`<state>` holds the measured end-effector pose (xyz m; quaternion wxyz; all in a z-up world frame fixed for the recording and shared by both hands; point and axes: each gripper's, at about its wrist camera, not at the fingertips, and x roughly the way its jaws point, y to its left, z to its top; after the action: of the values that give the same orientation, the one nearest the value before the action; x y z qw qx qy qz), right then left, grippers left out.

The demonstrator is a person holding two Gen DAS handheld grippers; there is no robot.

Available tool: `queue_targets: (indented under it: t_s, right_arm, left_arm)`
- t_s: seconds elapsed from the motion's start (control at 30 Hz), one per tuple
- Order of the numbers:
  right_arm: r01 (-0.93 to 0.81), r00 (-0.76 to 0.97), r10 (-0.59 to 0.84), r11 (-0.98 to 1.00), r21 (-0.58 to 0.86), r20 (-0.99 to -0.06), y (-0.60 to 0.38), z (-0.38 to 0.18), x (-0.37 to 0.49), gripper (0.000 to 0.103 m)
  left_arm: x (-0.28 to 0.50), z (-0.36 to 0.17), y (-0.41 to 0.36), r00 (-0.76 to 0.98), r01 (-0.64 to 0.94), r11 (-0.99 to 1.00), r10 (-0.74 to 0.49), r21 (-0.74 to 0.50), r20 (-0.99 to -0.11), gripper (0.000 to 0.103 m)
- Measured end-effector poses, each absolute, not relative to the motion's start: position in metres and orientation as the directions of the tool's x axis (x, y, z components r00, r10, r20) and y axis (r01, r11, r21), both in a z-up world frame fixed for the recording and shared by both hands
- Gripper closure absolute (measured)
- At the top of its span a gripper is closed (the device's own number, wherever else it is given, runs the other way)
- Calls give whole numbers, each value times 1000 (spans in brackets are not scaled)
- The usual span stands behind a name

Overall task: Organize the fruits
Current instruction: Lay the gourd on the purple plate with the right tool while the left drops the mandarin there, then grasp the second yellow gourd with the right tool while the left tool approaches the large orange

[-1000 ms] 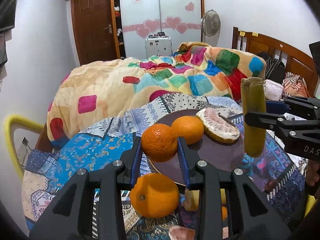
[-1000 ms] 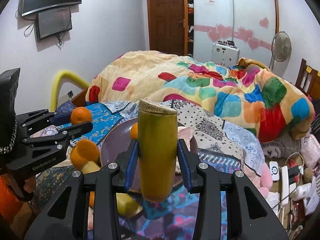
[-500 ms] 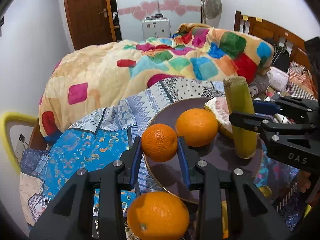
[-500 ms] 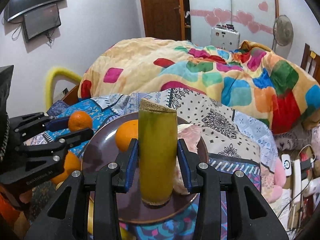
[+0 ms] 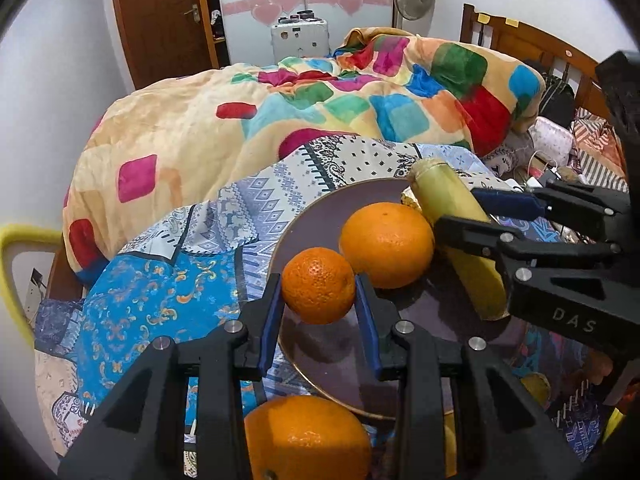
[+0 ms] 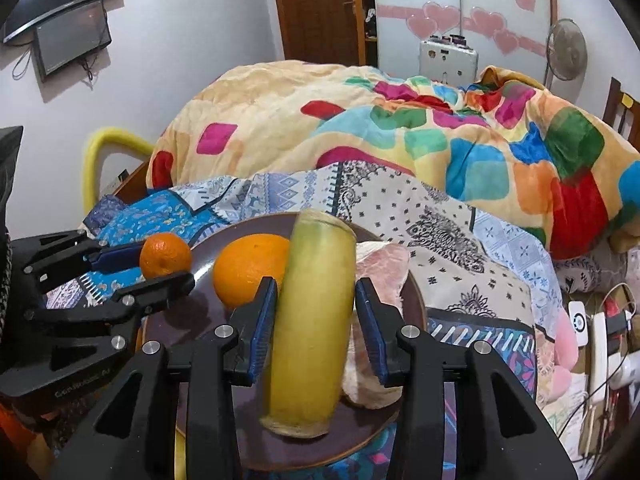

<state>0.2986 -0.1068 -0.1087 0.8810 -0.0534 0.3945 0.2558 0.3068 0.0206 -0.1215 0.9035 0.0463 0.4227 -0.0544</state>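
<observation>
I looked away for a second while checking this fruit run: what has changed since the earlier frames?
Both grippers came down over the dark purple plate. The right gripper set the yellow-green stalk piece on it, now tilted, and its jaws are opening around it. The left gripper still clamps the small orange mandarin. The large orange and peeled pomelo piece stayed on the plate.

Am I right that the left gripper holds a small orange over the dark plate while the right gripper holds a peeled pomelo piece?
Not quite. The right gripper has a yellow-green stalk between its opening jaws, as the right wrist view shows; the pomelo piece lies on the plate behind it. The left gripper does hold the small orange over the plate.
</observation>
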Motion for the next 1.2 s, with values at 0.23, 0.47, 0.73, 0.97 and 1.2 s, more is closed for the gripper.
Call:
queue_targets:
  t_s: [0.23, 0.47, 0.73, 0.97, 1.2]
  right_arm:
    - [-503, 586, 415, 860, 88, -696, -111, -96, 289, 64]
    - [-530, 589, 425, 845, 68, -687, -117, -89, 271, 63]
    - [-564, 604, 444, 825, 39, -662, -125, -77, 232, 56]
    - [-615, 585, 479, 788, 28, -655, -117, -77, 201, 52]
    - [-662, 535, 492, 749, 21, -687, -88, -95, 191, 51]
  left_arm:
    - [302, -117, 20, 657, 130, 991, -66, 26, -751, 46]
    - [282, -103, 24, 685, 119, 992, -62, 28, -726, 46]
    - [237, -87, 31, 717, 98, 994, -37, 49, -696, 39]
    - [201, -89, 47, 713, 67, 997, -26, 30, -700, 34]
    - [173, -101, 62, 703, 44, 998, 0, 43, -711, 25]
